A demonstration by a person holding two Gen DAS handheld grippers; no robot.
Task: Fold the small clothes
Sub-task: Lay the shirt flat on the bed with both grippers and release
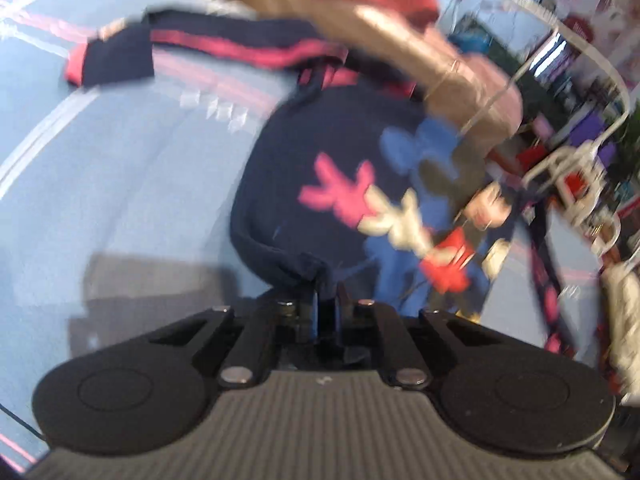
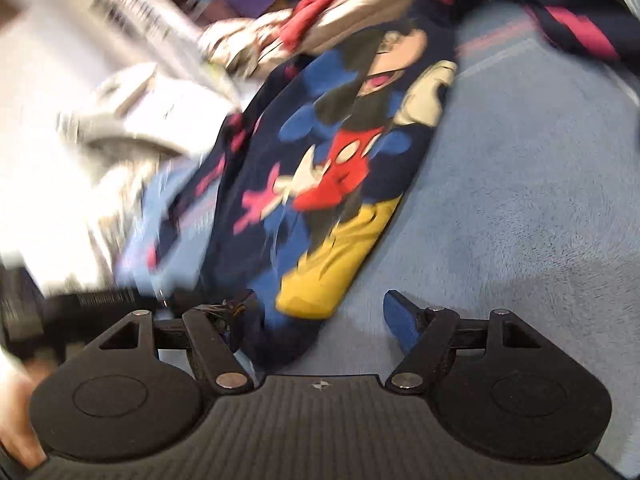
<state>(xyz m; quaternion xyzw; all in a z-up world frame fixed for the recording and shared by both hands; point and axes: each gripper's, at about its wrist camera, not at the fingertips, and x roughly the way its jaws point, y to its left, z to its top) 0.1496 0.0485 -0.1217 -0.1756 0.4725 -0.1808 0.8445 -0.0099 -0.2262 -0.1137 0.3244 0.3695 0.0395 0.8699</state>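
A small navy shirt (image 1: pixel 320 140) with a cartoon mouse print lies on a light blue cloth surface (image 1: pixel 140 160). One pink-striped sleeve (image 1: pixel 120 56) stretches toward the upper left. My left gripper (image 1: pixel 327 292) is shut on the shirt's near hem, and dark fabric bunches at its tips. In the right wrist view the same shirt (image 2: pixel 340 152) runs diagonally up from the gripper, yellow print nearest. My right gripper (image 2: pixel 320 312) stands open wide, with the shirt's lower edge lying between its fingers and draped over the left one. The blue right fingertip (image 2: pixel 400 320) is bare.
A person's forearm (image 1: pixel 400 40) reaches across the top of the shirt. A blurred white wire frame (image 1: pixel 568 160) and clutter stand at the right. White blurred items (image 2: pixel 140 92) sit left of the shirt. Bare blue cloth (image 2: pixel 500 200) spreads to its right.
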